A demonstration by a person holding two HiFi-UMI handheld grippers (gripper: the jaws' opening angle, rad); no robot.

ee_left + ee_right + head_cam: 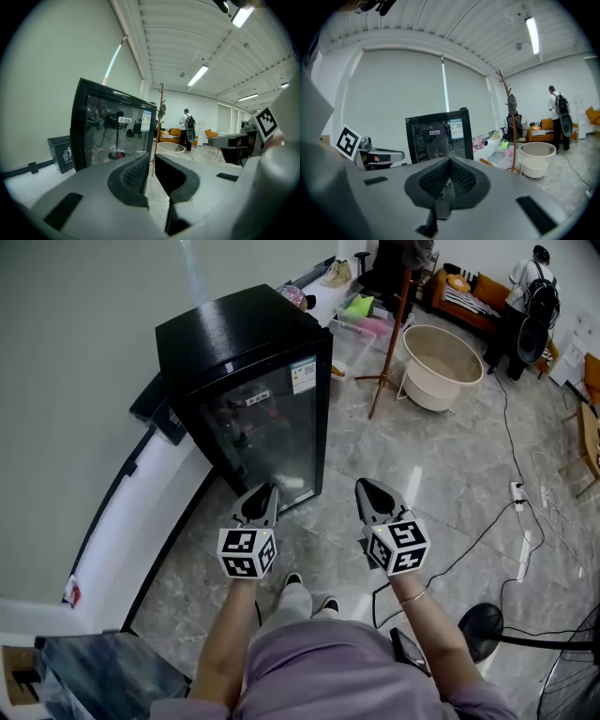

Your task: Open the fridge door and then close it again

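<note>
Currently I'm holding the left claw [265,490], barely parted, and right claw [362,487], pressed together, both empty, short of the mini fridge [234,329]; its glass door [272,427] is sitting shut.

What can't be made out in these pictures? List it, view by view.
- Head view: whether the fridge has a handle. Its front edge is dark and too small to tell.
- Left gripper view: what is inside the fridge. Reflections cover the glass door.
- Head view: the print on the label, which is too small to read.
- Head view: the floor fan, cut off by the bottom right corner.
</note>
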